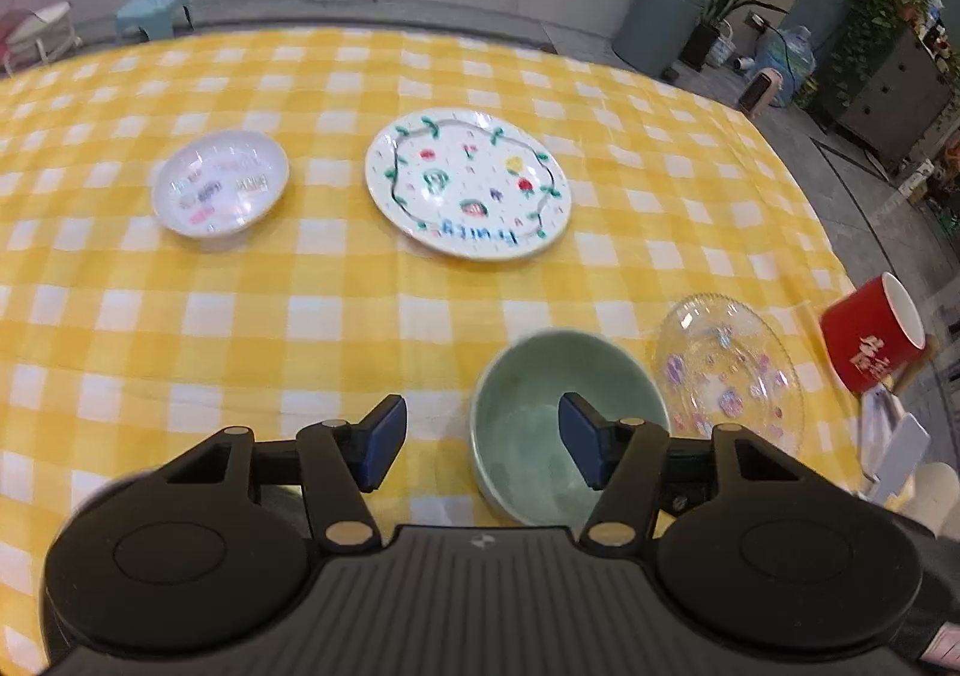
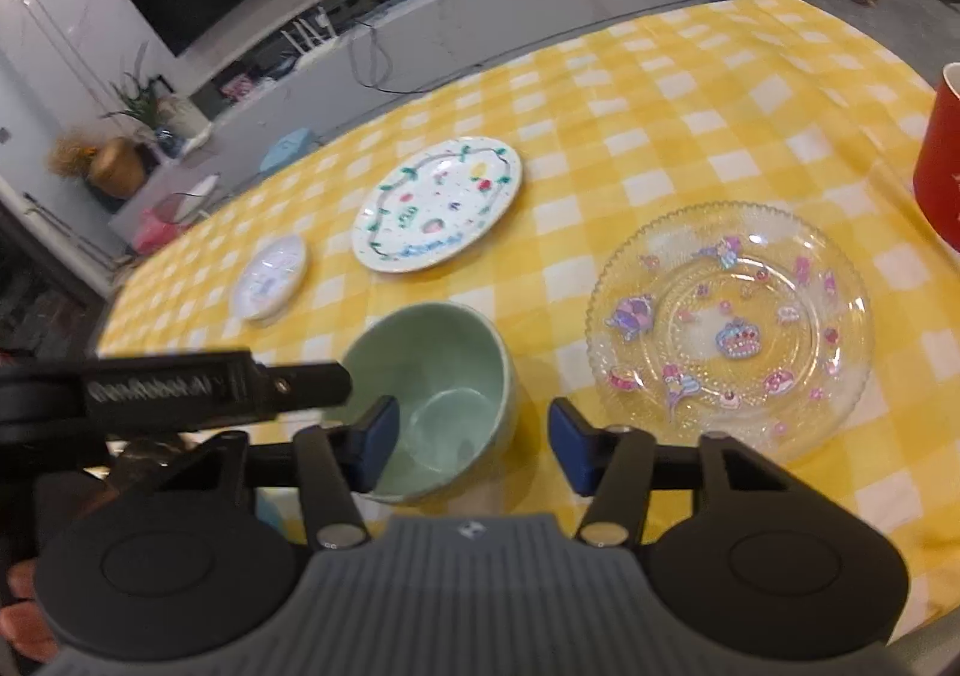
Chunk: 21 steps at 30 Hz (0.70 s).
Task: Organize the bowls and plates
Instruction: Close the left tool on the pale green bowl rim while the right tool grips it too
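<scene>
Item 1, table (image 1: 240, 316): covered with a yellow-and-white checked cloth, carrying 4 pieces of tableware, none stacked. Item 2, green bowl (image 1: 540, 394): upright and empty, nearest the person, just beside item 3. Item 3, clear glass plate (image 2: 729, 322): beaded rim, pink and purple stickers, lying flat to the right of the bowl. Item 4, painted white plate (image 1: 468, 184): floral border and blue lettering, flat near the middle of the table, well apart from the bowl. Item 5, small white dish (image 1: 221, 183): printed with coloured labels, to the left of the painted plate, apart from it. Item 6, red mug (image 1: 873, 337): standing at the right edge, not a plate or bowl. Item 7, left claw (image 1: 480, 445): jaws spread, nothing held; in its own view its right pad lies over the bowl's interior and its left pad over bare cloth, and whether a pad touches the rim cannot be told. Item 8, right claw (image 2: 474, 451): jaws apart, nothing gripped; the bowl's near-right wall lies between the pads in this view, contact not discernible. Status, as judged: sorting appears not begun; all 4 pieces lie separately, so all gathering and stacking remains. The bowl looks like the first piece to be handled.
</scene>
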Motion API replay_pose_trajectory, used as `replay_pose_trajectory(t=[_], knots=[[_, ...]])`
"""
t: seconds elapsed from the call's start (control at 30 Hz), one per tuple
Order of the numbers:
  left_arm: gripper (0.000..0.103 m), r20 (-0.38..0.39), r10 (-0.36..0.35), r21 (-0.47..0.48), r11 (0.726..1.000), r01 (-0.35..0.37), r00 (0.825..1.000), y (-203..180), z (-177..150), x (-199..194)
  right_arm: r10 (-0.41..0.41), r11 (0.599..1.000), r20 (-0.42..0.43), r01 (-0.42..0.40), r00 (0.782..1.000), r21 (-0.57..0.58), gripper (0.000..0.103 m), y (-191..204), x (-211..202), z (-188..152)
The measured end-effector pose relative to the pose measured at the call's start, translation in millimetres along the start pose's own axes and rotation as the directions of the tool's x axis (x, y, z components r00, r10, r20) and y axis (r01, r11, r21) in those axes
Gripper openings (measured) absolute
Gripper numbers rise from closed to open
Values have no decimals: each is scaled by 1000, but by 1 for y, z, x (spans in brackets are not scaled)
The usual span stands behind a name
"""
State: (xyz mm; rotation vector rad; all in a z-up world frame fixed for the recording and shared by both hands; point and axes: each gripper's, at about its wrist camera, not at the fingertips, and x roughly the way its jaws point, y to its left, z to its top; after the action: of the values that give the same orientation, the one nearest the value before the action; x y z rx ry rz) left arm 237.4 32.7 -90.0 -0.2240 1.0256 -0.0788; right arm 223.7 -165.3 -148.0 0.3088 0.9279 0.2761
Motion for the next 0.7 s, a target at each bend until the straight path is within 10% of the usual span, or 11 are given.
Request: replay_pose_trajectory(t=[0.23, 0.7], knots=[[68, 58, -5, 86, 996, 0, 998, -15, 5, -15, -10, 1000, 5, 10, 1000, 15, 48, 1, 8, -2], [44, -129, 44, 171, 985, -21, 991, -25, 27, 34, -4, 995, -46, 8, 999, 102, 33, -10, 29, -7]])
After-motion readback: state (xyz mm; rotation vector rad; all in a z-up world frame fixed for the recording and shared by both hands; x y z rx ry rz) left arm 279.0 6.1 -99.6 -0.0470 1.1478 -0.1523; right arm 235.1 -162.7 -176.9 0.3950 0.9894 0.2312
